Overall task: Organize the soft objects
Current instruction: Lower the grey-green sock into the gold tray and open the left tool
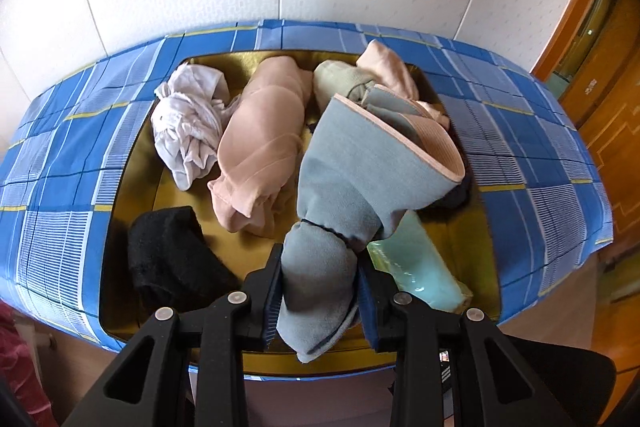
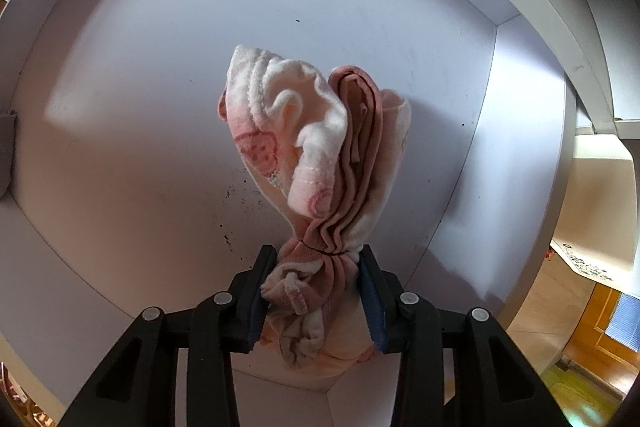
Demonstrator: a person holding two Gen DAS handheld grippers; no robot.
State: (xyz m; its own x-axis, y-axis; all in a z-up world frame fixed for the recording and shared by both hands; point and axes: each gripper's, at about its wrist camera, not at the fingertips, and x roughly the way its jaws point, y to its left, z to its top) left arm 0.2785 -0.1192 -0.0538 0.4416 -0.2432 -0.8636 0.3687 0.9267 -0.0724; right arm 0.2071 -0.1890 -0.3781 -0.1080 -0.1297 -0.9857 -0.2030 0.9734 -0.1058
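Left gripper [image 1: 318, 301] fingers pinching blue cloth [image 1: 352, 179] above tray [image 1: 460, 239] of rolled cloths on table. Right gripper [image 2: 316, 301] fingers pinching pink towel [image 2: 316, 143] inside white cabinet [image 2: 140, 67].

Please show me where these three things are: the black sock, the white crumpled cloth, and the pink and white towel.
black sock [image 1: 172, 255], left wrist view, on the middle of its body.
white crumpled cloth [image 1: 188, 123], left wrist view, on its bunched centre.
pink and white towel [image 2: 316, 131], right wrist view, on its white fluffy fold.
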